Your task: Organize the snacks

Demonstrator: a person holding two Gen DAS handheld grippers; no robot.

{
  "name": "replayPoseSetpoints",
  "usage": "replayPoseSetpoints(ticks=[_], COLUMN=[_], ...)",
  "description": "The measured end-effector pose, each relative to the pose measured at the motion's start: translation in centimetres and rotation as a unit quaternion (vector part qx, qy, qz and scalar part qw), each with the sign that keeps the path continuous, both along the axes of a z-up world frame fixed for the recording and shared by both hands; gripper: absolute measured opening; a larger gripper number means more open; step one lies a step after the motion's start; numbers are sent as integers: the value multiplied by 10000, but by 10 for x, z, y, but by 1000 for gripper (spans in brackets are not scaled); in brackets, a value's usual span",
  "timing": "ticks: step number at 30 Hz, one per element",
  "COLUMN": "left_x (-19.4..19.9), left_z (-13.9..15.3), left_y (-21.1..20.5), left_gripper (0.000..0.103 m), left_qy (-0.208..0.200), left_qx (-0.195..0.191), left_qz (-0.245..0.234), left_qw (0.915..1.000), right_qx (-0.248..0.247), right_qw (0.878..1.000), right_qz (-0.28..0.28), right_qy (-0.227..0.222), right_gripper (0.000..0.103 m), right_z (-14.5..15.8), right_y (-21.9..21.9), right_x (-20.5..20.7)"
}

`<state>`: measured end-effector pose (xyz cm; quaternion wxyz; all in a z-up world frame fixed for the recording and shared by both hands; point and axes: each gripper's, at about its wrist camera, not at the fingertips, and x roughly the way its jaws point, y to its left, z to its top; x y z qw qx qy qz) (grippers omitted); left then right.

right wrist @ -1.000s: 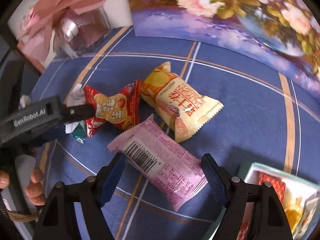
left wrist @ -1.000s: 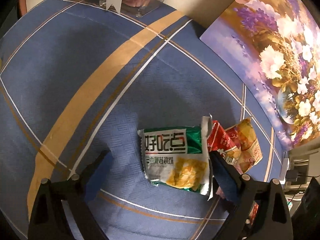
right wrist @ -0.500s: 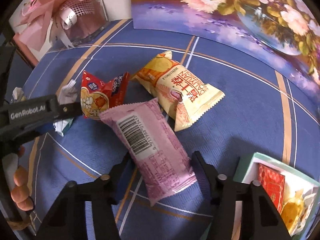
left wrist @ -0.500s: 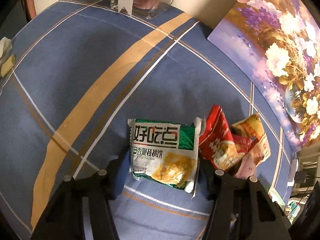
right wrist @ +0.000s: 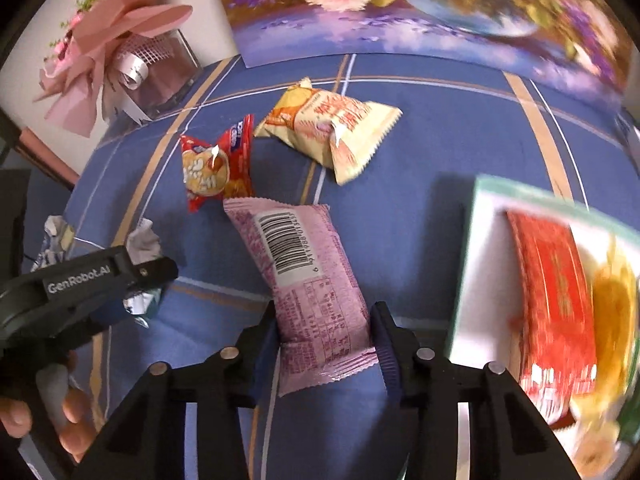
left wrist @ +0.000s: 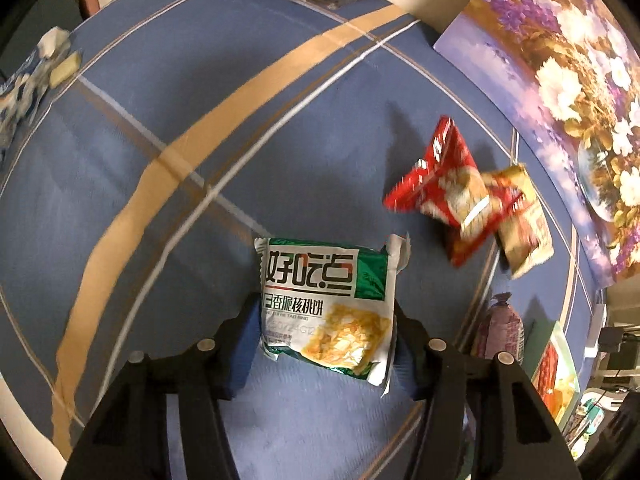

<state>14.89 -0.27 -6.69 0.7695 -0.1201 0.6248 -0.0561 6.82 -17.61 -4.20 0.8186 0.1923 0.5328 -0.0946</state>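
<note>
1. Blue plaid cloth covers the tabletop point(left wrist: 168, 92). My left gripper point(left wrist: 326, 322) now holds the green-and-white snack pack point(left wrist: 326, 304); a second ago its jaws stood wide on either side of the pack, and they shut on it early in that second.
2. My right gripper point(right wrist: 326, 332) has just been closing too, and its pads now press the pink barcode pack point(right wrist: 308, 280), which sits between them with its far end pointing to about 11 o'clock.
3. In the right wrist view the open box point(right wrist: 466, 264) has come much nearer, now at 3 o'clock with a red packet already inside. I judge both packs are gripped and the carry to the box is under way.
4. Loose on the cloth are the red snack bag point(right wrist: 214, 166) at 11 o'clock and the yellow snack bag point(right wrist: 332, 128) at 12 o'clock, apart from the pink pack. They are the next ones to collect.
5. In the left wrist view those two bags lie at 2 o'clock, clear of my green pack.
</note>
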Motion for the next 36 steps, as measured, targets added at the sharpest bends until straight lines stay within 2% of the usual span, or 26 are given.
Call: replayPoseSetpoints(ticks=[3, 8, 16, 19, 22, 31, 36], left_x=[-13, -36, -63, -83, -90, -96, -94], left_z=[0, 2, 17, 28, 37, 64, 66], left_y=[-1, 0, -4, 13, 18, -12, -28], left_gripper=[59, 58, 58, 58, 58, 58, 58], left_qy=[55, 114, -92, -179, -280, -716, -780], left_qx=[-25, -110, -168, -224, -279, -361, -389], left_qz=[21, 74, 73, 40, -46, -417, -503], left_qw=[10000, 9998, 9998, 9996, 9992, 9959, 9949], right_qx=[41, -184, -291, -304, -285, -249, -339], right_qw=[10000, 9998, 9988, 9983, 9977, 9949, 9921], right_qz=[-54, -48, -77, -115, -219, -542, -731], right_qy=[-7, -51, -376, -489, -569, -818, -959], right_gripper=[47, 47, 47, 47, 47, 47, 47], right_z=[2, 9, 35, 44, 52, 73, 86], right_y=[5, 15, 25, 25, 24, -1, -19], right_x=[-14, -33, -60, -72, -83, -111, -121])
